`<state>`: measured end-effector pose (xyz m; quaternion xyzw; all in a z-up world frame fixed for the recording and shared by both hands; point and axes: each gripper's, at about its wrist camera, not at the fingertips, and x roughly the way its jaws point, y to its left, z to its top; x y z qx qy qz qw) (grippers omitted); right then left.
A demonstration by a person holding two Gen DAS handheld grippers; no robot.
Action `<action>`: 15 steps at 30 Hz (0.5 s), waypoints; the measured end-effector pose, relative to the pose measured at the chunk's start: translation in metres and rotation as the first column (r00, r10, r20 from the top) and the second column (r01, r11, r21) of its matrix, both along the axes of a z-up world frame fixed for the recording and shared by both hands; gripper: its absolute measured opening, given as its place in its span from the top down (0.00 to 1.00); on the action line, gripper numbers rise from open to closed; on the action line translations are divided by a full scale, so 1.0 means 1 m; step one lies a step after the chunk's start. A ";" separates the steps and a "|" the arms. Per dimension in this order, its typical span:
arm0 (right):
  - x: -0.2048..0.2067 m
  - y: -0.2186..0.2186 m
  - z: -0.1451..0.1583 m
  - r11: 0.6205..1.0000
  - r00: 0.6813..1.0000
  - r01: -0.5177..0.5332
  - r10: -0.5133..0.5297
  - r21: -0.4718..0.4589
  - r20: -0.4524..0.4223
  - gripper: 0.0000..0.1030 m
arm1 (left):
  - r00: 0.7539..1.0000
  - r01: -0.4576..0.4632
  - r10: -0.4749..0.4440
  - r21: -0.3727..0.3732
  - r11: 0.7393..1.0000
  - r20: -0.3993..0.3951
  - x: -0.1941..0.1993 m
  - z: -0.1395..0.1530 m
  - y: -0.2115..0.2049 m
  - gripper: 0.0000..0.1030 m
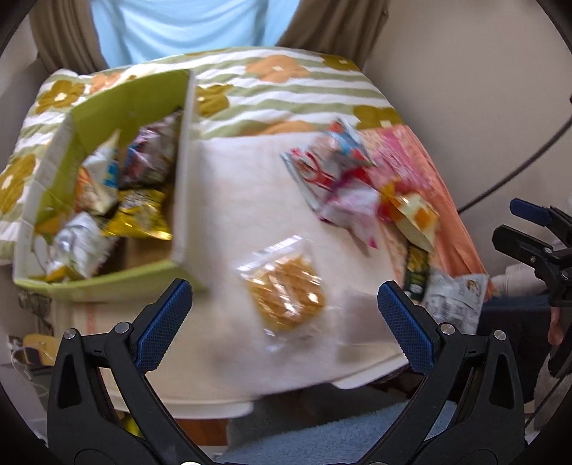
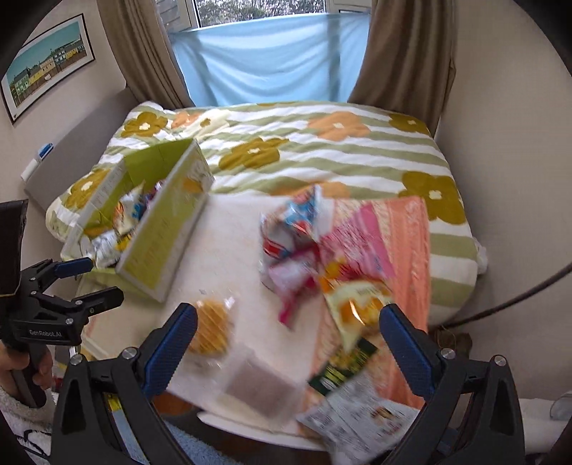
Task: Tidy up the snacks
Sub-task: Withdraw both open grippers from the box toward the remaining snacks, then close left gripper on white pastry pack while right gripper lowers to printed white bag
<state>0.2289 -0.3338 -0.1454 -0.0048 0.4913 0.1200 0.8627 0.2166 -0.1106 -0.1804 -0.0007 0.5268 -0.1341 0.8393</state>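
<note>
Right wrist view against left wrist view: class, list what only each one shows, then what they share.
Only the right wrist view shows the framed picture on the wall and the window above the blue cloth. Only the left wrist view shows the yellow packet lying inside the green box. Both show that box, the clear bag of crackers, the flowered quilt, and both tools open.

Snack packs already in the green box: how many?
4 visible in the green box: white-blue pack, dark pack, yellow pack, silver pack. More may be hidden underneath.
</note>
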 end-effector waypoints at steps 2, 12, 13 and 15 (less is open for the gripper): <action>-0.009 -0.018 -0.009 1.000 1.000 -0.023 0.023 -0.012 -0.022 0.02 | 1.000 0.006 -0.006 0.006 1.000 -0.016 -0.011 -0.009 -0.025 0.00; -0.030 -0.056 -0.046 0.991 0.986 -0.132 0.127 -0.034 -0.106 0.01 | 0.992 0.048 -0.043 0.046 0.998 -0.116 -0.055 -0.078 -0.106 0.00; -0.031 -0.056 -0.051 0.988 0.983 -0.146 0.141 -0.042 -0.115 0.02 | 0.991 0.057 -0.050 0.053 0.997 -0.123 -0.057 -0.084 -0.111 0.00; -0.036 -0.056 -0.060 0.985 0.979 -0.164 0.156 -0.053 -0.131 0.02 | 0.989 0.082 -0.070 0.086 0.993 -0.133 -0.059 -0.097 -0.118 0.00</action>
